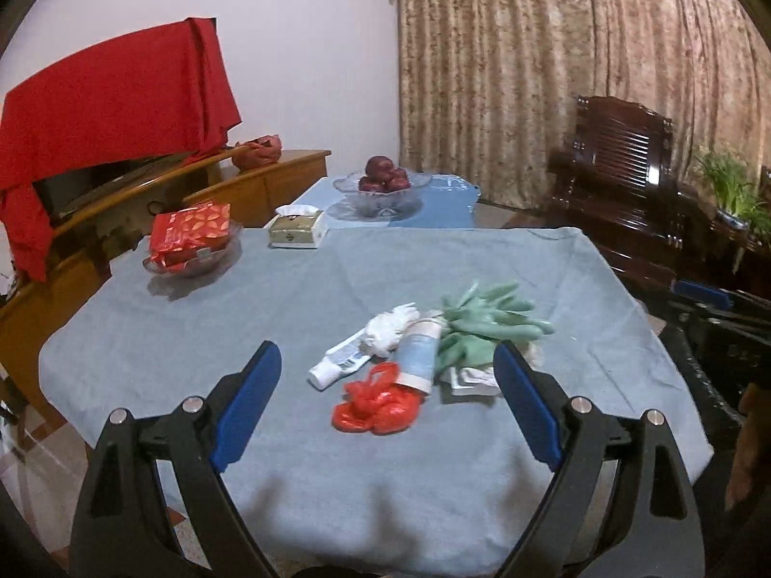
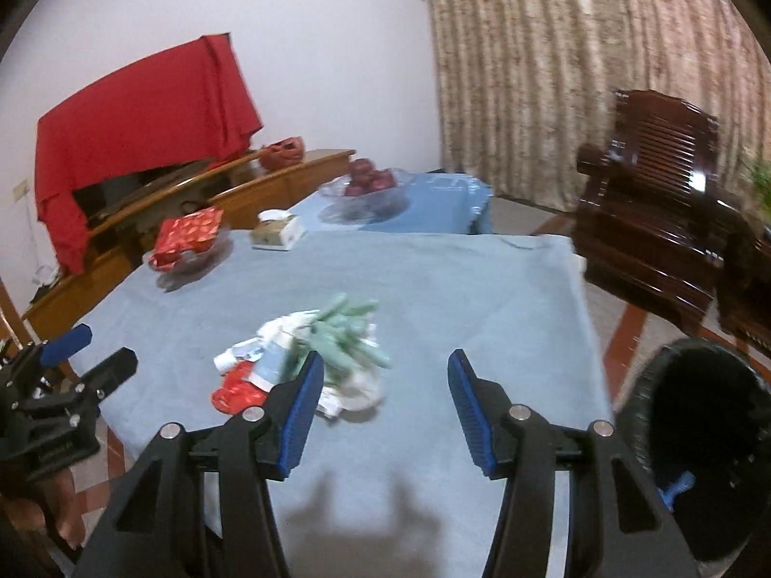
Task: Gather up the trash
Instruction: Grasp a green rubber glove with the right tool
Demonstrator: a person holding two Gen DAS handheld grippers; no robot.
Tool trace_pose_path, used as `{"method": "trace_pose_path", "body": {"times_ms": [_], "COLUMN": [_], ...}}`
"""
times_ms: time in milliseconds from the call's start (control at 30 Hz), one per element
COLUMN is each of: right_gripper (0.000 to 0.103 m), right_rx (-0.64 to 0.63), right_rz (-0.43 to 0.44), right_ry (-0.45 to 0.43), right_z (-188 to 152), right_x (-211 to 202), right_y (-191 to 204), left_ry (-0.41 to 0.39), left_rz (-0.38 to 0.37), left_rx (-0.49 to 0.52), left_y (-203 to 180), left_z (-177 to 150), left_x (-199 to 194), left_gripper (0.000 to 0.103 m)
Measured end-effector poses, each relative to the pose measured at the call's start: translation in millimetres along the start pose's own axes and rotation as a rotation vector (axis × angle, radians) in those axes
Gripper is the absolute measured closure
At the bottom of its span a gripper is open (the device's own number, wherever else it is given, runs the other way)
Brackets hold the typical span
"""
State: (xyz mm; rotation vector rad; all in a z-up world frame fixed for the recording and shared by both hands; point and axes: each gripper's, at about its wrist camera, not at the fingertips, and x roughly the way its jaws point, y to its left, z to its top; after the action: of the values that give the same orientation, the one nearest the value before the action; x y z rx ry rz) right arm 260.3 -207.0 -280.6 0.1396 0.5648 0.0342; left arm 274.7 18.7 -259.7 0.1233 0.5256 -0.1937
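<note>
Two grippers, left gripper (image 1: 388,375) wide, right gripper (image 2: 385,383) half-spread, both empty above the trash pile (image 1: 414,351); tube (image 1: 339,363) label unreadable.

In the right wrist view the trash pile (image 2: 308,361) at centre left is smeared, its left part hidden behind the right claw (image 2: 385,409). The black bin (image 2: 698,433) is cut by the lower right edge.
</note>
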Motion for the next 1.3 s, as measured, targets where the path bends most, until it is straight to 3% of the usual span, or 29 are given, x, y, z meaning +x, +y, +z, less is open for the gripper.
{"method": "trace_pose_path", "body": {"times_ms": [200,567,700,1067,1300], "right_gripper": [0.057,0.064,0.091,0.097,0.097], "right_rx": [-0.052,-0.070,-0.086,-0.031,-0.012], "right_rz": [0.033,0.018,0.036,0.056,0.018], "right_ry": [0.035,0.109,0.142,0.041,-0.029], "right_z": [0.4,-10.9,-15.2,9.3,25.7], "right_x": [51.5,111.2,122.3,69.5,28.0], "right_y": [33.1,32.9,33.9,11.3,-13.8], "left_ry": [-0.004,0.039,0.057,0.066,0.058], "left_rz": [-0.015,-0.021,-0.024,-0.033,-0.056], "left_rx": [-0.005,-0.048,-0.049,-0.039,-0.023], "left_y": [15.8,33.2,29.9,18.0,0.1], "left_z": [-9.6,-22.6,-27.5,-30.4,-28.0], "left_x": [21.3,51.9,59.0,59.7,60.8], "left_gripper": [0.016,0.016,0.016,0.016,0.016]}}
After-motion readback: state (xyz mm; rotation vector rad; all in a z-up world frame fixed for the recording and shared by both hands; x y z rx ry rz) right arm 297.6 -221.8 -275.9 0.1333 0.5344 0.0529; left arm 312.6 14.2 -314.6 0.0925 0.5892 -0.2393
